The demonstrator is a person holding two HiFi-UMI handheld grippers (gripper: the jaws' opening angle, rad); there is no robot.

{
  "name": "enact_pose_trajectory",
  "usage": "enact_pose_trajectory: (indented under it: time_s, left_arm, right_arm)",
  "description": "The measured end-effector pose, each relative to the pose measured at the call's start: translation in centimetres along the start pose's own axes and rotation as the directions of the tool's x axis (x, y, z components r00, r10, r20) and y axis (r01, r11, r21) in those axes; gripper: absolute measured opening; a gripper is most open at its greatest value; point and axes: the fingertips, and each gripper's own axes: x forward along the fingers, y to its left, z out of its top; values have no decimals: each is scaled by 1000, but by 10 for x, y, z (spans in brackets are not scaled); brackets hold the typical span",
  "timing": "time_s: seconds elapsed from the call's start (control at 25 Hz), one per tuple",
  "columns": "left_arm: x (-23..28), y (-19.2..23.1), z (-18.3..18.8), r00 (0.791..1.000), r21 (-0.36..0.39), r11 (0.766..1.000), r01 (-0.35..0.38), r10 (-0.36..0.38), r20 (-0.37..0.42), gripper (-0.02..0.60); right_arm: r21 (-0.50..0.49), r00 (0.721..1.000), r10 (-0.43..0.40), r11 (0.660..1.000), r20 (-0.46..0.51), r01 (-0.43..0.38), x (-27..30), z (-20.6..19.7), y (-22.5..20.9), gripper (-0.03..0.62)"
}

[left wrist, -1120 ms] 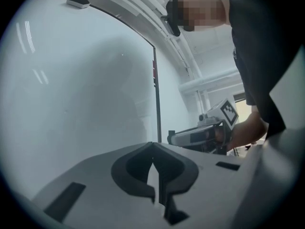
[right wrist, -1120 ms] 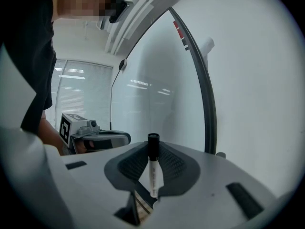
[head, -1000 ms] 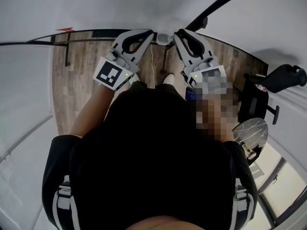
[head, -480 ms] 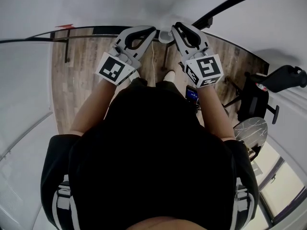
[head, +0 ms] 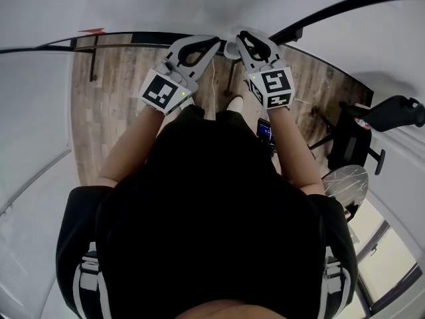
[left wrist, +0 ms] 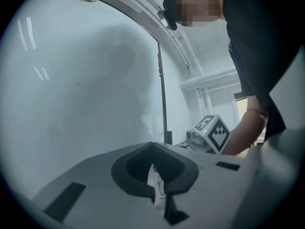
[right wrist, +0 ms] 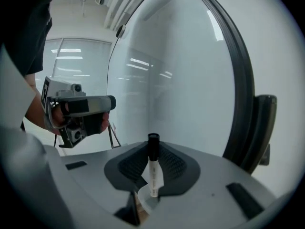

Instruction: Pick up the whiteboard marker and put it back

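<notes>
Right gripper (head: 244, 40) has the whiteboard marker (right wrist: 153, 174) pinched between its fingers (right wrist: 180, 168), so they're only partly closed, clamped on the white barrel. The marker stands upright in the grip with its black cap (right wrist: 153, 143) poking up past the fingertips. It's held up close to the whiteboard (right wrist: 186, 75), whose dark frame (right wrist: 244, 89) curves down the right side of the right gripper view. Left gripper (head: 211, 43) sits just beside the right one, also pointed at the board. Its fingers (left wrist: 131, 168) look closed together at the tips, and a small white printed piece (left wrist: 157, 190) sits in the gap behind them, can't tell what that is. From the head view both grippers are out in front of the person's black shirt (head: 212, 205), over a wooden floor (head: 106, 118), with an office chair (head: 358, 141) off to the right
</notes>
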Motion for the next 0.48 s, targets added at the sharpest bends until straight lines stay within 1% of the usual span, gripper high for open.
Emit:
enact_pose_trajectory:
  time_s: [0.28,0.48]
  left_arm:
    - [2,5,-12,1000,-15,1000,-7,7,-17,3]
    - [1,7,-15,1000,-24,1000,-15,15,-13,3]
  right_arm:
    - [-10,999,-6,1000,-48,6,20,-27,-2,63]
    - [-34,995,-10,999,-100,7,30,-50,-2,63]
